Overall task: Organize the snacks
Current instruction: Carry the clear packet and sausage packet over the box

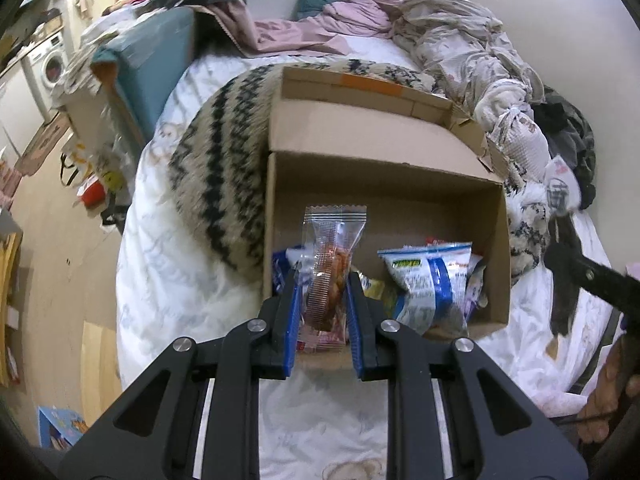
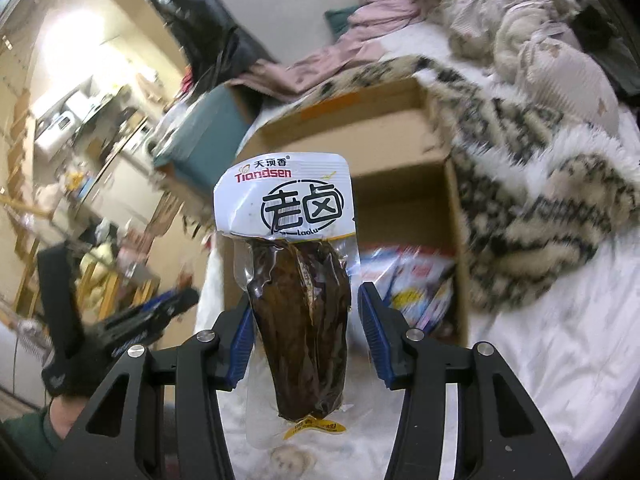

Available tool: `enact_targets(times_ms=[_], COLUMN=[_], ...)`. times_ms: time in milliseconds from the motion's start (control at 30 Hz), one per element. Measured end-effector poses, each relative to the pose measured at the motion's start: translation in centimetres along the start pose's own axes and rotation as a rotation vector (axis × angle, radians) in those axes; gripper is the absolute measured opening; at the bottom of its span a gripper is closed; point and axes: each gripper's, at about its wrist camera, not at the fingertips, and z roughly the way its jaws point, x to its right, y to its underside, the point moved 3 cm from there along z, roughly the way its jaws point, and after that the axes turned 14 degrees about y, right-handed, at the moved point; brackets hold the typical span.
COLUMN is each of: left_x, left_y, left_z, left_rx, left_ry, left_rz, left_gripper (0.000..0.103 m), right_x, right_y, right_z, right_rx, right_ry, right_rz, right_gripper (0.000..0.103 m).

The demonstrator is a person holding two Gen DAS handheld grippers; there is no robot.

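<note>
An open cardboard box [image 1: 496, 264] sits on the bed and holds several snack bags, among them a blue and white one [image 1: 430, 284]. My left gripper [image 1: 322, 300] is shut on a clear wrapped snack [image 1: 330, 264], held just over the box's near edge. In the right wrist view the same box [image 2: 404, 200] lies ahead. My right gripper [image 2: 306, 328] holds a white-topped Tiandsen pack with dark braised meat [image 2: 298, 280] upright before the box. The left pad touches the pack; a gap shows at the right pad.
A fuzzy zigzag blanket [image 1: 216, 172] lies left of the box, with crumpled clothes [image 1: 460, 40] behind it. The white bedsheet [image 1: 320, 420] is below me. The left gripper's body [image 2: 120, 332] shows at the left of the right wrist view. The floor [image 1: 52, 240] is cluttered.
</note>
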Motion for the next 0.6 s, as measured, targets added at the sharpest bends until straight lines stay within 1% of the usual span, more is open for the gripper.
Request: enact_targets(times_ms=[33,200,333,433,600], left_x=[0.1,0.5,0.4,0.0,-0.3], left_y=[-0.3,-1.0,-0.4,0.1,0.3], left_z=[0.5,2.8,5.0,6.7,7.1], left_rx=[-0.005,-0.028,-0.065,-0.098,-0.088], left_ry=[0.000,0.010,0.014,0.015,0.005], left_rz=[0.008,0.031,0.029,0.011,-0.002], left_gripper=[0.018,0.018,0.018,0.018,0.019], right_x=[0.7,3.5,4.4,4.5,5.2], right_y=[-0.3,-1.2,-0.6,-0.3,-0.4], right_z=[0.0,3.0,5.4,6.3,6.5], right_rx=[0.002,-0.008,-0.030,-0.038,-0.029], right_ry=[0.014,0.078,0.162,0.185,0.224], right_rz=[0.008,0.072,0.061,0.054,0.054], right_gripper=[0.052,0.052,0.053,0.054,0.056])
